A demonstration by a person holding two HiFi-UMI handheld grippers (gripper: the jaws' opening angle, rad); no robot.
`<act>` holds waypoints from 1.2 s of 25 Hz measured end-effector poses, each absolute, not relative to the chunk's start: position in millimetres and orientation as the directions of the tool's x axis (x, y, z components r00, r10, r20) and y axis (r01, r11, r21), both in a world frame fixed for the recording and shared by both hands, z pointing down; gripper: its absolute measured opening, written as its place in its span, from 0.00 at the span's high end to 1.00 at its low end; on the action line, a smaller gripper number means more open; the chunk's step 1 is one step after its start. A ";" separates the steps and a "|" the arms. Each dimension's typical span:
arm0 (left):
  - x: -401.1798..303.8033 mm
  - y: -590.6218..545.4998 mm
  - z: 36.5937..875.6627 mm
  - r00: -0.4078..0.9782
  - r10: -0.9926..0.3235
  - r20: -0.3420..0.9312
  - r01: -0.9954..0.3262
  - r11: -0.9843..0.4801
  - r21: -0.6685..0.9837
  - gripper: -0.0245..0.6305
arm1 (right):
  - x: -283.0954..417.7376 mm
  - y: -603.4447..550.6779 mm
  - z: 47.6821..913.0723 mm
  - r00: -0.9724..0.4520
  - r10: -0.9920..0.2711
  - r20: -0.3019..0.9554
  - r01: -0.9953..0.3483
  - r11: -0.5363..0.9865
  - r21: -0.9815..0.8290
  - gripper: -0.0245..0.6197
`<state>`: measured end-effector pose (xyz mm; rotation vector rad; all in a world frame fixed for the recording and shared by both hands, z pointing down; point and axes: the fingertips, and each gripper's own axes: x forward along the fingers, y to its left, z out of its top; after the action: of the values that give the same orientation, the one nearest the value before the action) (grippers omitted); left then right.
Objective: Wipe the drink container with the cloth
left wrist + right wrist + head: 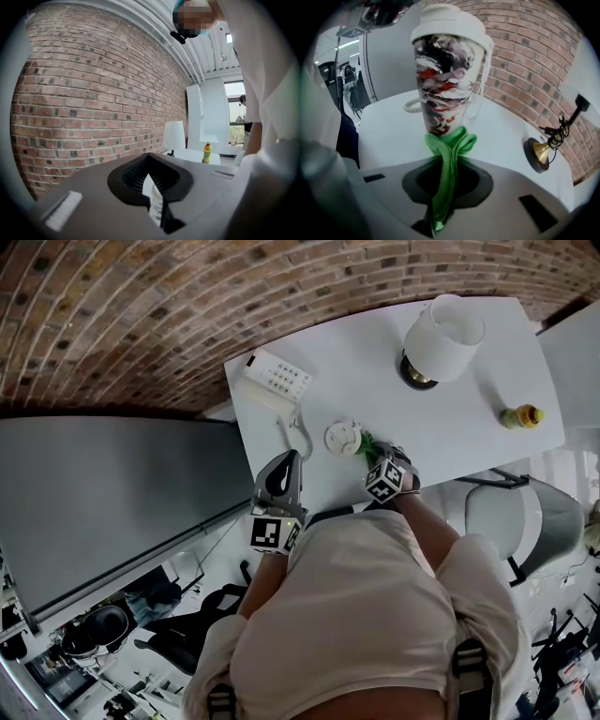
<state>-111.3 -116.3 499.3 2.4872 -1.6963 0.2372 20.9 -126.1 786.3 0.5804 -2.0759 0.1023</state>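
Observation:
A tall drink cup (450, 70) with a white lid and a red, black and white swirl pattern stands upright on the white table (469, 418). From the head view I see its lid (343, 438) from above. My right gripper (444, 180) is shut on a green cloth (451, 143), and the bunched end of the cloth touches the cup's base. In the head view the cloth (371, 448) lies between the cup and the right gripper (382, 458). My left gripper (287, 461) hovers at the table's near edge, left of the cup. Its jaws (152, 187) look shut with nothing in them.
A white telephone (276, 378) with a coiled cord lies at the table's left end. A lamp (442, 338) with a white shade stands at the back, its brass base (540, 154) right of the cup. A yellow bottle (521, 416) stands far right. A brick wall runs behind; a chair (525, 512) is at the right.

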 end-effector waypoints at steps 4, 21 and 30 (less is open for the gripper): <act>-113.7 -115.0 500.8 0.361 -0.910 0.205 -0.931 -0.365 0.017 0.95 | 14.8 -131.2 778.7 -0.458 -0.374 0.807 -0.439 0.884 0.161 0.90; -104.1 -114.8 503.7 0.424 -0.889 0.171 -0.904 -0.427 0.024 0.95 | 11.9 -132.5 711.0 -0.509 -0.480 0.715 -0.438 0.859 0.264 0.90; -101.2 -113.9 503.1 0.435 -0.889 0.147 -0.900 -0.435 0.034 0.95 | 14.6 -131.4 667.3 -0.538 -0.524 0.660 -0.462 0.839 0.289 0.90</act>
<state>-101.2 -113.9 503.1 2.5687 -1.6076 0.1618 14.6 -131.4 667.3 0.7148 -2.2270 -0.1012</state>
